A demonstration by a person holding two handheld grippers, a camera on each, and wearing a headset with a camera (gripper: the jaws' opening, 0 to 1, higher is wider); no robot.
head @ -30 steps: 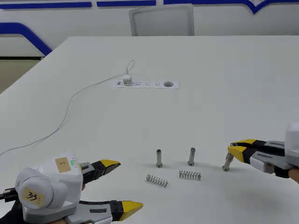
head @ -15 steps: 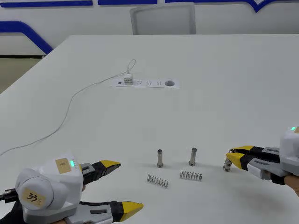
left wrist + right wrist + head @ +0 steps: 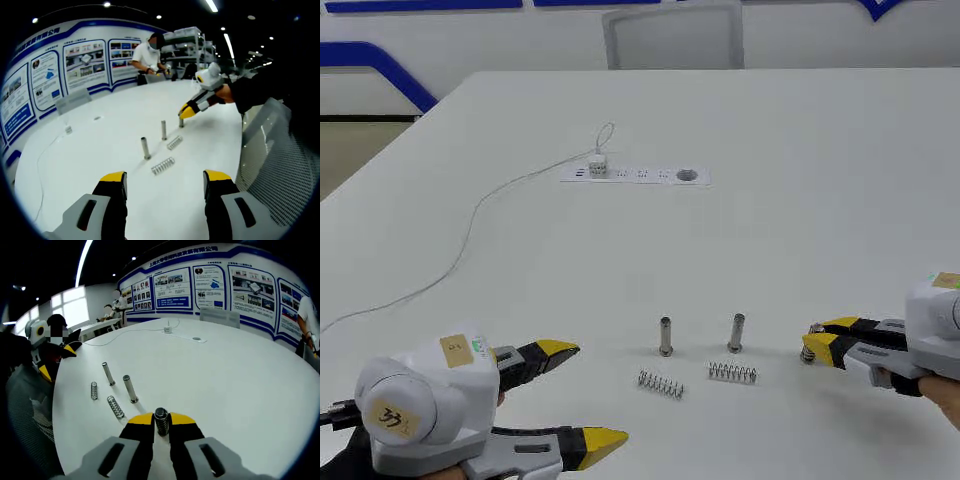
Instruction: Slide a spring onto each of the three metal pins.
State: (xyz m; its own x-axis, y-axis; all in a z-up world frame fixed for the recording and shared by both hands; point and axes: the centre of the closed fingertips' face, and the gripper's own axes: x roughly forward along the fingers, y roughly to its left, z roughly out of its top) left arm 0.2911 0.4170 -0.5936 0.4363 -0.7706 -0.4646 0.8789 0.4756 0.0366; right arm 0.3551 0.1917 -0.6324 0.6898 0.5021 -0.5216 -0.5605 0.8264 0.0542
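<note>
Pins (image 3: 666, 336) upright on white table (image 3: 770, 200)

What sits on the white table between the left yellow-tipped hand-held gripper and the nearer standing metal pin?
A loose coiled wire spring lies flat there, clearest in the left gripper view.

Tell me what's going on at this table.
A person works two grippers at a white table. The right gripper has its fingers closed on the third pin, which carries a spring. Two bare pins stand upright, with two springs lying loose in front of them. The left gripper is open and holds nothing.
</note>
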